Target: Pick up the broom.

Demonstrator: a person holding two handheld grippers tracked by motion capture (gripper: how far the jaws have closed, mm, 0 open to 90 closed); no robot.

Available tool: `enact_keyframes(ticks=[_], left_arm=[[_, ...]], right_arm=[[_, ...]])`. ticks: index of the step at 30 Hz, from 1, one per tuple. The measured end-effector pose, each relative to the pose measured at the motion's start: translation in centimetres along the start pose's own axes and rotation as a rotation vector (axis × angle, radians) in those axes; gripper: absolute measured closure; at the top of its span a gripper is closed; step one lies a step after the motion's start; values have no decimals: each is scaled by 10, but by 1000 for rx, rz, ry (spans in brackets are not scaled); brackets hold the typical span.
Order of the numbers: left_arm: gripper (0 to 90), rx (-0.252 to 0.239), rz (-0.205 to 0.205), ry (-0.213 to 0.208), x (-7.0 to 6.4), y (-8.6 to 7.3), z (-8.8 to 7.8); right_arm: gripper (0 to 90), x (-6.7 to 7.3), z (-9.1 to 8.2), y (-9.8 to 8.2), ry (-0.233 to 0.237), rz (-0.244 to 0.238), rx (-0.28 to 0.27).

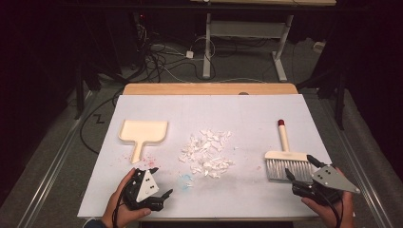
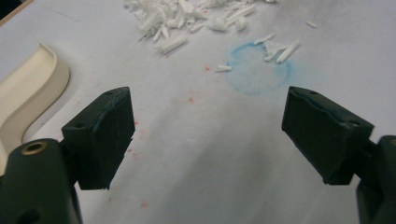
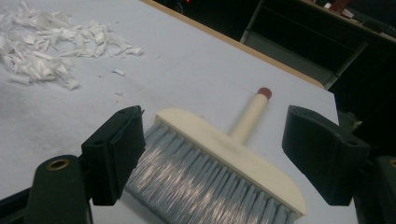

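Cream brush (image 1: 285, 154): handle points away, bristles toward person | right claw (image 1: 300, 167) spread | left claw (image 1: 166, 197) spread

We hold our left gripper (image 1: 164, 195) low at the near edge, palm wrapped around its body, jaws spread wide and empty. Our right gripper (image 1: 299, 167) sits in our right hand (image 1: 332, 206), pointing forward and slightly inward, its jaws also wide apart, gripping nothing. Both forearms enter from below.

Bright lit table amid dark surroundings; slight close-up blur.
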State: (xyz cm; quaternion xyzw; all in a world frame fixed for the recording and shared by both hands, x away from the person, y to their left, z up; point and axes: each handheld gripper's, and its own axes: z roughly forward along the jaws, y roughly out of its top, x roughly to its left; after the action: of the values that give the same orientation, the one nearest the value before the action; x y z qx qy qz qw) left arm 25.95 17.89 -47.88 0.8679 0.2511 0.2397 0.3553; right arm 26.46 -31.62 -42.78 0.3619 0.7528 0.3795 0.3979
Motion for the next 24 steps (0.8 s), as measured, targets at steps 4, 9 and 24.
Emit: enact_keyframes(ticks=[4,9,24], left_arm=[[163,9,23,-2,-3,1,0],[163,8,29,-5,0,2,2],[163,30,42,-9,-1,0,3]], right_arm=[[283,-12,12,8,-18,41,74],[293,-38,41,22,-25,219,265],[400,-63,155,13,38,361,566]])
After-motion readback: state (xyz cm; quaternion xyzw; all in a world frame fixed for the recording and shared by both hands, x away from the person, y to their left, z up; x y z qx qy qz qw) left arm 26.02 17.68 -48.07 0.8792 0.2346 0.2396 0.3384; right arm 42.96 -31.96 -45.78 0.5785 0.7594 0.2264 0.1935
